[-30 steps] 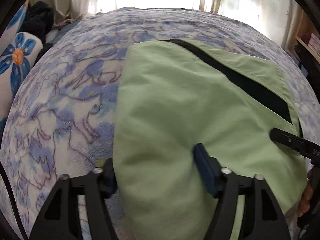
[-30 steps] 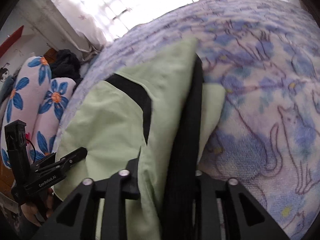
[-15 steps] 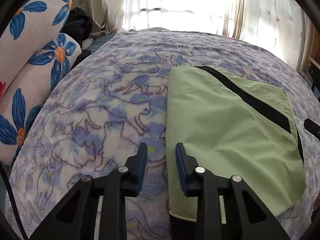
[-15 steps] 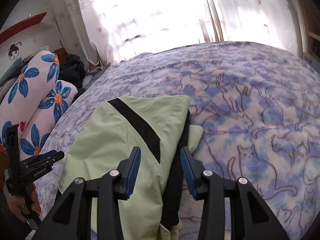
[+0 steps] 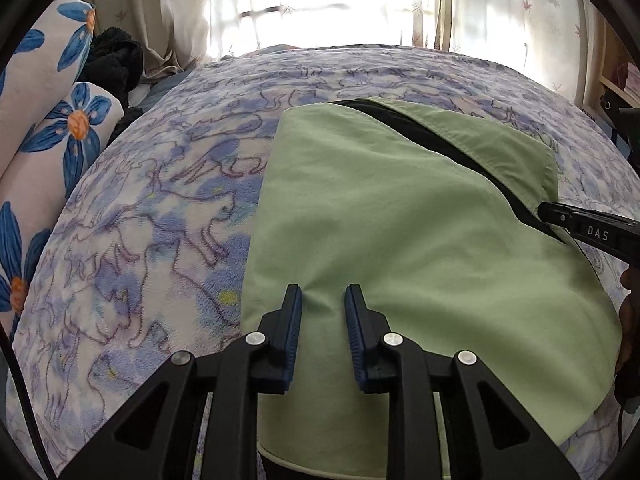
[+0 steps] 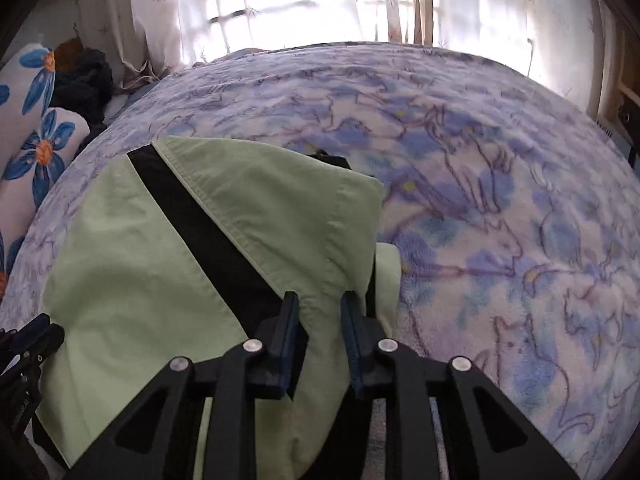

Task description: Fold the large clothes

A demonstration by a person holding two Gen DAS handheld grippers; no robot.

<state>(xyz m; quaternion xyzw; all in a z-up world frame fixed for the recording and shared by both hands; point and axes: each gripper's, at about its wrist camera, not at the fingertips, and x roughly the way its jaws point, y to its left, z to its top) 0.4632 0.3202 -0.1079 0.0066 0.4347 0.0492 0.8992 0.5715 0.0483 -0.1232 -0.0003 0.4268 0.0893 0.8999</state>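
Your left gripper [image 5: 322, 300] has its 2 jaws parted over the near left part of the folded green garment [image 5: 400, 232], gripping nothing. Your right gripper [image 6: 319, 308] is likewise spread, straddling the garment's near right edge beside its black stripe [image 6: 208, 232]. That garment lies flat on the cat-print blanket [image 5: 168, 216], with flowered pillows [image 5: 60, 132] off to the left.
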